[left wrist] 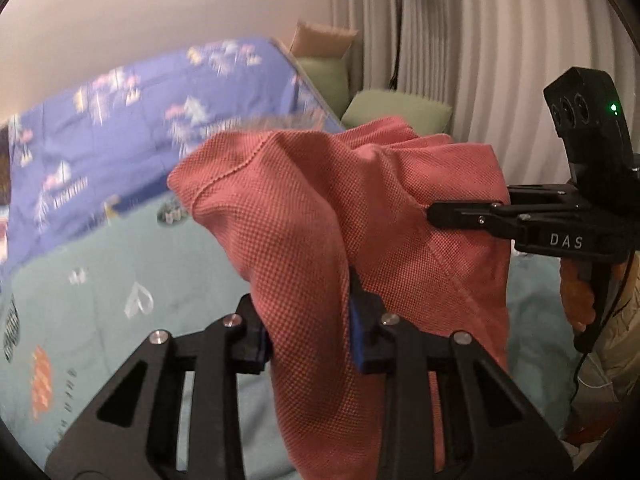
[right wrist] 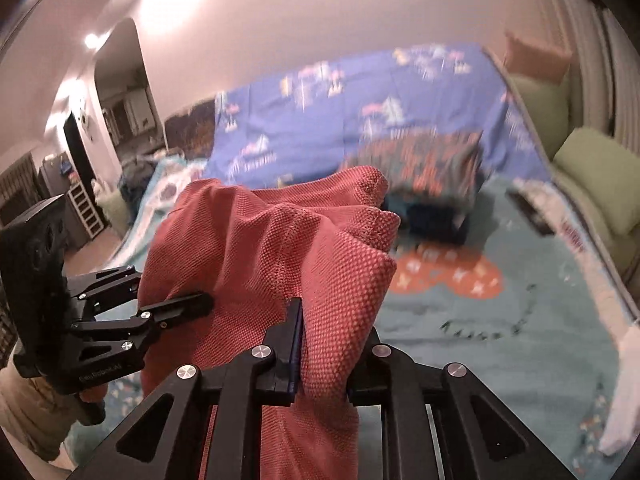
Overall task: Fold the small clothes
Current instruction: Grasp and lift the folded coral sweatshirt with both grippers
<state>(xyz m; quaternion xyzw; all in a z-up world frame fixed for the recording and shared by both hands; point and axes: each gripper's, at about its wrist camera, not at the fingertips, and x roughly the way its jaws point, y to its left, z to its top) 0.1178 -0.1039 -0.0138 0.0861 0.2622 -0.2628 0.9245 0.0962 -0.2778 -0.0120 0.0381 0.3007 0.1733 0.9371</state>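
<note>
Two grippers hold one salmon-red knitted garment (left wrist: 320,208) up in the air, above the teal bedspread (left wrist: 100,280). The left gripper (left wrist: 310,340) is pressed together on a hanging fold of the cloth — the fabric runs between its blue pads and falls down in front of the camera. The right gripper (right wrist: 320,344) pinches another bunch of the same garment, w/ the cloth puffed up over its fingers. In the left wrist view the right gripper comes in from the right side, its tips buried in the fabric. Behind, a blue printed blanket (right wrist: 340,120) is blurred, and green cushions (right wrist: 584,160) lie near the curtain (left wrist: 480,40).
</note>
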